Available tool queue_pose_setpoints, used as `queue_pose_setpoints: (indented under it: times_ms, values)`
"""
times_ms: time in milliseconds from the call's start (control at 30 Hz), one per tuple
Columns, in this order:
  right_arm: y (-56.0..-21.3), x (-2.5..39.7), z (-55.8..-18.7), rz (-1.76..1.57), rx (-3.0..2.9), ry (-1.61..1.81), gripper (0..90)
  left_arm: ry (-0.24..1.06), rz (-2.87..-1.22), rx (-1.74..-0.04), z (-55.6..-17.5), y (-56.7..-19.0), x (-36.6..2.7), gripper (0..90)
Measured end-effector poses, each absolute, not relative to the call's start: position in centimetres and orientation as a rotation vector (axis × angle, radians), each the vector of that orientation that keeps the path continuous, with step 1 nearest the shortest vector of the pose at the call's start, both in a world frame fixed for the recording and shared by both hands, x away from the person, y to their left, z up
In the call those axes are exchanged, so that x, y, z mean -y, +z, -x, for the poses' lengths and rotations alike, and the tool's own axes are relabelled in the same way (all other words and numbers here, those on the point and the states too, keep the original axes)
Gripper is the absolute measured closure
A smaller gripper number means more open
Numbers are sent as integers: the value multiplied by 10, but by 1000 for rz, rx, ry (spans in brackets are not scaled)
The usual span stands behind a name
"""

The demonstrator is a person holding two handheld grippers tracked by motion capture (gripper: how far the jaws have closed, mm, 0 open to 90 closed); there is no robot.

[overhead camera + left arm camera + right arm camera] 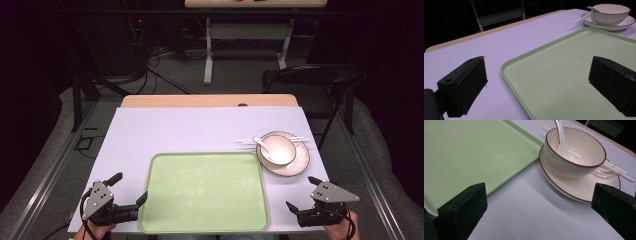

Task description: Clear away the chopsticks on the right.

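An empty pale green tray [205,192] lies at the front middle of the lavender-covered table [190,127]. To its right, a white bowl [276,149] with a dark rim sits on a matching plate [299,166]. A white spoon [260,141] rests in the bowl and white chopsticks [247,141] lie across the plate. My left gripper [132,186] hovers open at the tray's front left corner, one jaw over the tray [564,65]. My right gripper [300,192] is open, right of the tray and just short of the plate [584,187] and bowl [574,152]. Both hold nothing.
A black folding chair [315,77] stands behind the table's far right corner. Farther back is another table's white frame [247,32], with cables on the floor [155,75]. The table's wooden far edge [210,101] shows beyond the cover.
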State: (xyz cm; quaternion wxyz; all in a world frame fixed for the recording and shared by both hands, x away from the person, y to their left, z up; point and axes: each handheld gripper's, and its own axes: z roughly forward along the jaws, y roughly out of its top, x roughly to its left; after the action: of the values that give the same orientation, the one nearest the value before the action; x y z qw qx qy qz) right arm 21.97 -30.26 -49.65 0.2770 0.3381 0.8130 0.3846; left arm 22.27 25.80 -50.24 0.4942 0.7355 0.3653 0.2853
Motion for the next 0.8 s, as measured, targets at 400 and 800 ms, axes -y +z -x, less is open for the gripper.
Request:
queue_pose_setpoints:
  times_ms: [400,800]
  values:
    - [-482,302,-236,-965,-2265,998,0,709,-1780,-882,-217,-503,-260,22]
    - [-458,300,-280,-960,-2308,950,0,713,-1771,-889,-217,-503,-261,21]
